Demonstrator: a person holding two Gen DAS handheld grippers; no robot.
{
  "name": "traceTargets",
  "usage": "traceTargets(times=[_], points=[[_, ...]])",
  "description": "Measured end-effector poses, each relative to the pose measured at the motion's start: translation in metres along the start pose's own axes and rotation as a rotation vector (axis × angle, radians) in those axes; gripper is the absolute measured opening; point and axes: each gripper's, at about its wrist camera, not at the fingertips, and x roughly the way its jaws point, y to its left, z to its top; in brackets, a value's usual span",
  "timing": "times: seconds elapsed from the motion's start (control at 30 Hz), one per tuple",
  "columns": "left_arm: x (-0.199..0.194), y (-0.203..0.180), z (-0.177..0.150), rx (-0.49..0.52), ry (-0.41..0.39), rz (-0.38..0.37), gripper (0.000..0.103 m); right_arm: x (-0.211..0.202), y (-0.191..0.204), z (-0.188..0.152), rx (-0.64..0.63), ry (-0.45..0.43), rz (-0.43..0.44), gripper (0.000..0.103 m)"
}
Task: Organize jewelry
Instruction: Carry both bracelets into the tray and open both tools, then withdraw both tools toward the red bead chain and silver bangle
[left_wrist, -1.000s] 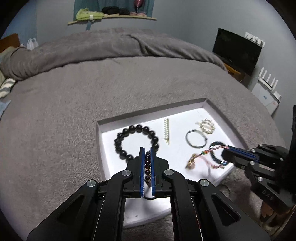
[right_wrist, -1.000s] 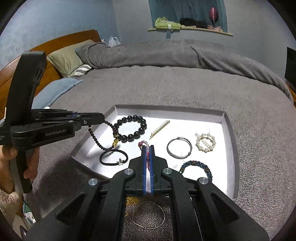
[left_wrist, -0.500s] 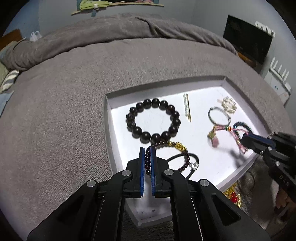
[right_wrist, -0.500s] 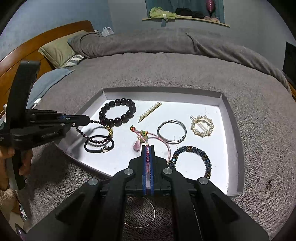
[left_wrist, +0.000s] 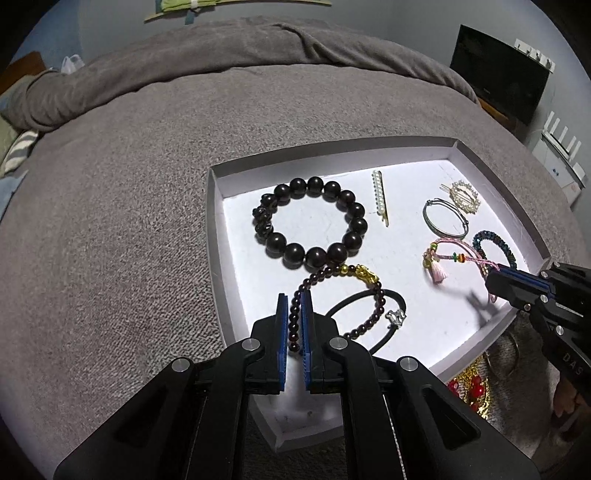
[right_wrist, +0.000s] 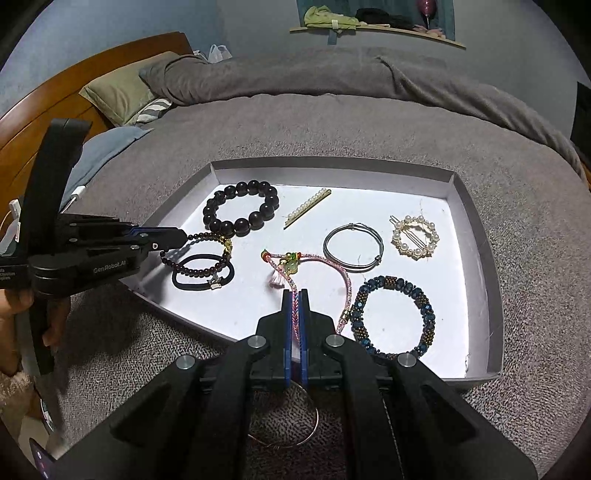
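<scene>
- A grey blanket (right_wrist: 332, 122) covered the bed; a shallow white tray (right_wrist: 476, 236) sat on it, holding the jewelry.
- The left gripper (left_wrist: 294, 306) was pinched on the dark red bead bracelet (left_wrist: 369, 317); the beads ran up between the blue pads (left_wrist: 282, 317), and the loop's long axis extended away from the gripper into the tray; its gold charm end lay just beside the large black bead bracelet (left_wrist: 310, 221); part of the loop crossed over the black hair tie (left_wrist: 399, 301).
- The right gripper (right_wrist: 295, 306) was pressed together on the pink braided cord bracelet (right_wrist: 314, 258); the cord ran straight forward out of the fingers, then bent left toward its tassel and green knot; the remainder curved back beside the blue beaded bracelet (right_wrist: 391, 317), touching it or nearly so.
- Further back in the tray lay a pearl hair pin (right_wrist: 307, 208), angled from lower left to upper right; a silver bangle (right_wrist: 352, 248); a round pearl clip (right_wrist: 415, 238).
- A thin wire hoop (right_wrist: 295, 417) lay on the blanket outside the tray, under the right gripper.
</scene>
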Motion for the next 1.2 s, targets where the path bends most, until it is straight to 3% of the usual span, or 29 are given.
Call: traceTargets(times=[0.07,0.13,0.27,0.43,0.6,0.83,1.07,1.2], points=[[-0.002,-0.002,0.001,0.000,-0.007,-0.003,0.017,0.000,-0.001,0.000,0.006,0.002,0.005,0.007],[-0.006,-0.003,-0.001,-0.001,-0.016,-0.004,0.021,-0.002,-0.001,0.000,0.011,0.000,0.005,0.024],[-0.018,-0.009,-0.006,0.006,-0.032,-0.022,0.023,-0.008,0.000,-0.002,0.011,-0.015,0.000,0.029],[-0.040,-0.018,-0.013,0.028,-0.078,-0.009,0.054,-0.018,-0.001,-0.003,0.013,-0.042,-0.024,0.045],[-0.061,-0.028,-0.021,0.047,-0.116,-0.003,0.069,-0.030,-0.004,-0.004,0.035,-0.070,-0.072,0.065],[-0.080,-0.040,-0.028,0.062,-0.144,-0.007,0.078,-0.051,-0.008,-0.010,0.063,-0.114,-0.148,0.087],[-0.090,-0.057,-0.041,0.106,-0.158,0.014,0.082,-0.069,-0.011,-0.022,0.080,-0.137,-0.201,0.098],[-0.093,-0.066,-0.047,0.127,-0.160,0.020,0.084,-0.081,-0.012,-0.031,0.081,-0.159,-0.238,0.098]])
